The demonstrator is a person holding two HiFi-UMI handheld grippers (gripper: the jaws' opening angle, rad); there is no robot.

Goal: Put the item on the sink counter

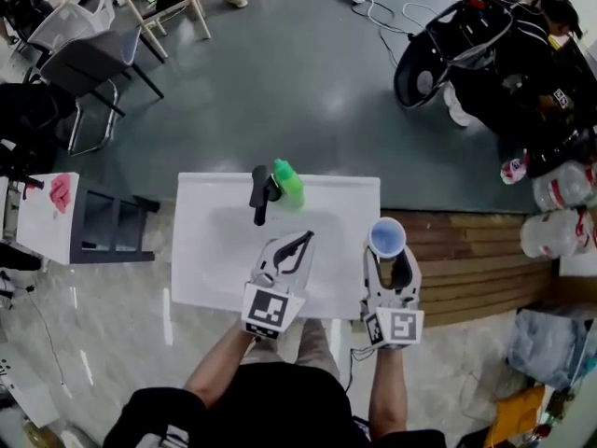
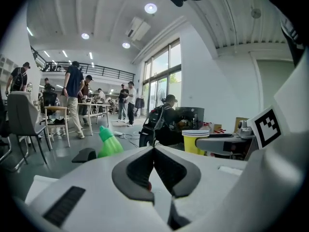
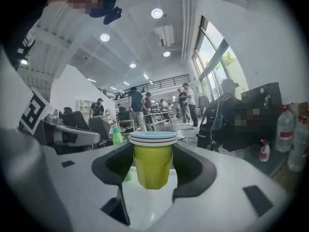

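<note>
A stack of paper cups (image 1: 387, 237), yellow-sided with a blue inside, is upright between the jaws of my right gripper (image 1: 390, 248), which is shut on it. It hangs over the right edge of the white sink counter (image 1: 209, 197). In the right gripper view the cups (image 3: 152, 164) fill the gap between the black pads (image 3: 114, 164). My left gripper (image 1: 302, 242) is over the basin, shut and holding nothing; its pads (image 2: 140, 170) meet at the tip. A black faucet (image 1: 261, 192) and a green bottle (image 1: 289, 182) stand at the counter's back edge.
A slatted wooden board (image 1: 466, 259) lies right of the counter. A low white table (image 1: 48, 215) with a pink thing stands at the left, chairs (image 1: 89, 68) behind it. A seated person (image 1: 508, 59) and clear water bottles (image 1: 560, 208) are at the right. Cables (image 1: 373, 7) cross the floor.
</note>
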